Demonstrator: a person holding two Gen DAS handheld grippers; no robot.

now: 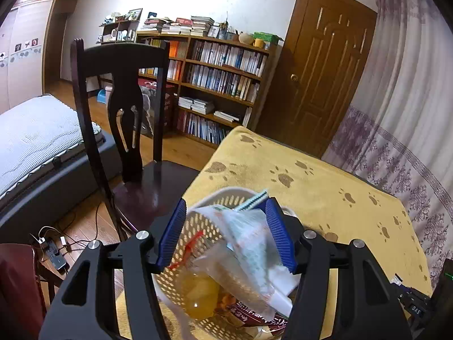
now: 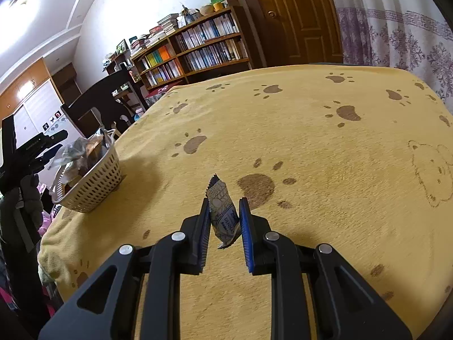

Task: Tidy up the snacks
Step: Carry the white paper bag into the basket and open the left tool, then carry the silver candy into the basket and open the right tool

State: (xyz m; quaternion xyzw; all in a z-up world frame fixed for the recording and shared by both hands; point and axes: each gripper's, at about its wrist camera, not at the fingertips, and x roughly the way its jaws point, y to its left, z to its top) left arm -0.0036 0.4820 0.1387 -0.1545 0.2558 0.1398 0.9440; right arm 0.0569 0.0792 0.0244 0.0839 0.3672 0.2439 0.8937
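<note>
Left tool [image 1: 225, 233]: spread, poised over basket [image 1: 198, 221] of snacks, lower centre.
Right tool [image 2: 223, 232]: pinching wrapped snack bar [image 2: 222, 212] above yellow surface [image 2: 311, 141].

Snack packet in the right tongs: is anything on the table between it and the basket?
Nothing visible. Bare yellow cloth lies between the snack packet and the basket. The left tongs hover over the basket's contents, so the drop spot itself may be crowded.
</note>
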